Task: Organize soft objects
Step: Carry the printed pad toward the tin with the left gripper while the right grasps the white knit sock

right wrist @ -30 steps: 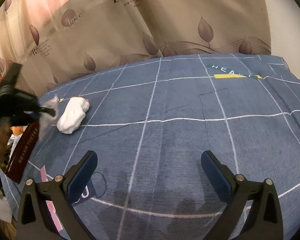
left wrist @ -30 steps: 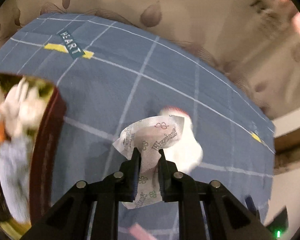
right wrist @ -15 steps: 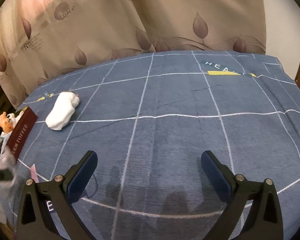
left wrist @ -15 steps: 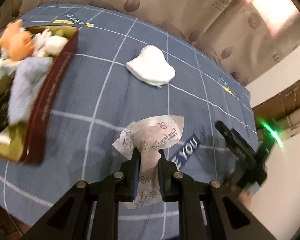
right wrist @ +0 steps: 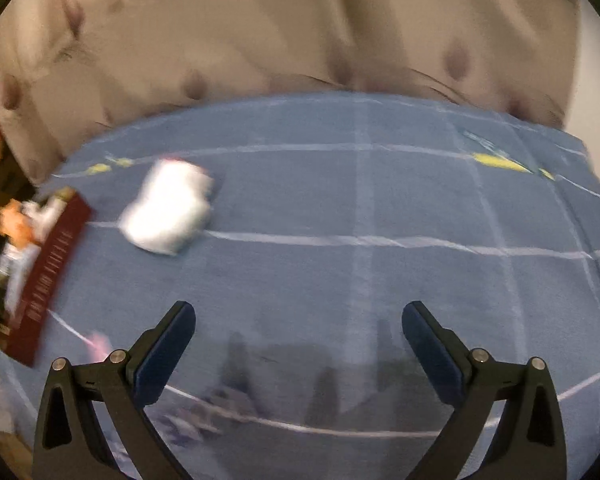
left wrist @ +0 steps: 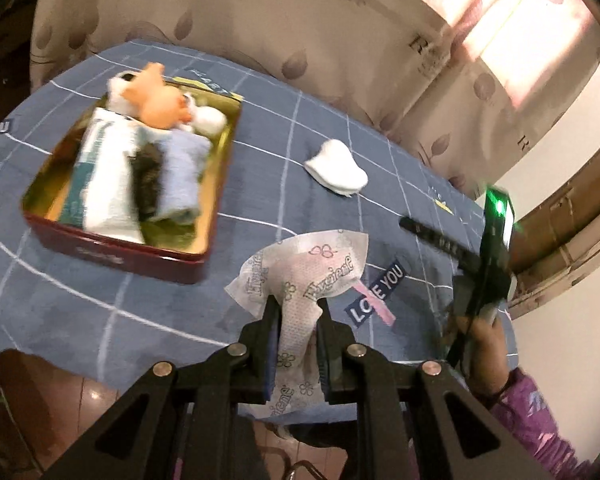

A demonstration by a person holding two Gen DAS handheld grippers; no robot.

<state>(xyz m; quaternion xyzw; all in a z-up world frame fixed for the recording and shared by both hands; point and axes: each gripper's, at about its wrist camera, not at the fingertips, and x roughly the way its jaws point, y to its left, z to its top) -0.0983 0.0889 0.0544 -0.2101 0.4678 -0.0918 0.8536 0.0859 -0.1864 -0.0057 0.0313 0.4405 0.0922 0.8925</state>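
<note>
Two tongs: the left tongs pinch a printed packet, the tin ahead to their left; the right tongs gape empty, a white sock ahead-left on the desk.
</note>
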